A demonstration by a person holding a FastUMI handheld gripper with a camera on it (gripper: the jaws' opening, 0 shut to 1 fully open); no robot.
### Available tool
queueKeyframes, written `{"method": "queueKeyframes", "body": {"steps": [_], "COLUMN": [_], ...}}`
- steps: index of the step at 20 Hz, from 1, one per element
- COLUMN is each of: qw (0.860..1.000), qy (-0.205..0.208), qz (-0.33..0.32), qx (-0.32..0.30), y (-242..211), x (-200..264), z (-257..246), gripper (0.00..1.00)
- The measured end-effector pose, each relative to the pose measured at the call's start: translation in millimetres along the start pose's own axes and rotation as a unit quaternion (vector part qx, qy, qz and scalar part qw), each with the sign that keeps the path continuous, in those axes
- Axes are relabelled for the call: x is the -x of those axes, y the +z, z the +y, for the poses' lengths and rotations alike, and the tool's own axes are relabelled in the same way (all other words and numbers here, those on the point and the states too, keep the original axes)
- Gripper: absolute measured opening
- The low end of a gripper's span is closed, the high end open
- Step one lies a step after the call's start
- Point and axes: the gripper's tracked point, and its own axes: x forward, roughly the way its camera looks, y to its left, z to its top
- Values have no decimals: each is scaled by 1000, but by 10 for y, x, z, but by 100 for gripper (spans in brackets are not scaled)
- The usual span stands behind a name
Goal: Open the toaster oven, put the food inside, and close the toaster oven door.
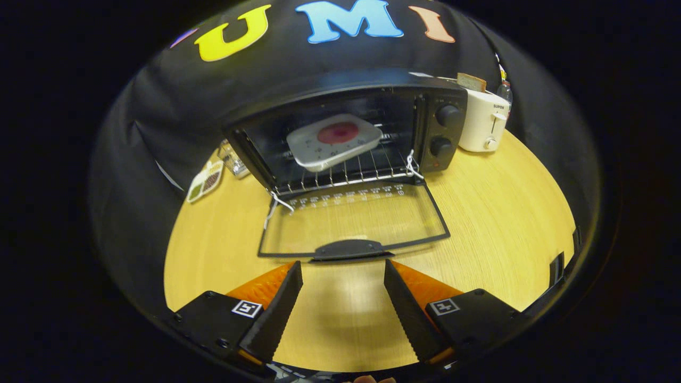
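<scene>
Food loaded, door waiting to be closed.
Tongs [343, 284] are hovering wide and empty near the door handle [348, 249]; plate [334, 141] is sitting on the rack.

Staged test booth, not a home kitchen: black cloth wall [159, 117] behind wooden desk [505, 202] carrying toaster oven [346, 133] and white toaster [483, 125].

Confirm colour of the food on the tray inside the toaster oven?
Red-pink round food on a white tray, gripper view.
</scene>
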Motion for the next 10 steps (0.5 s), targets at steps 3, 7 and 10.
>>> {"method": "queueKeyframes", "body": {"steps": [3, 7, 10], "qw": [997, 993, 992], "qy": [-46, -62, -66], "qz": [28, 52, 55], "qx": [53, 91, 92], "y": [-139, -234, -221], "x": [-232, -448, -526], "z": [-175, -192, -163], "gripper": [99, 99, 98]}}
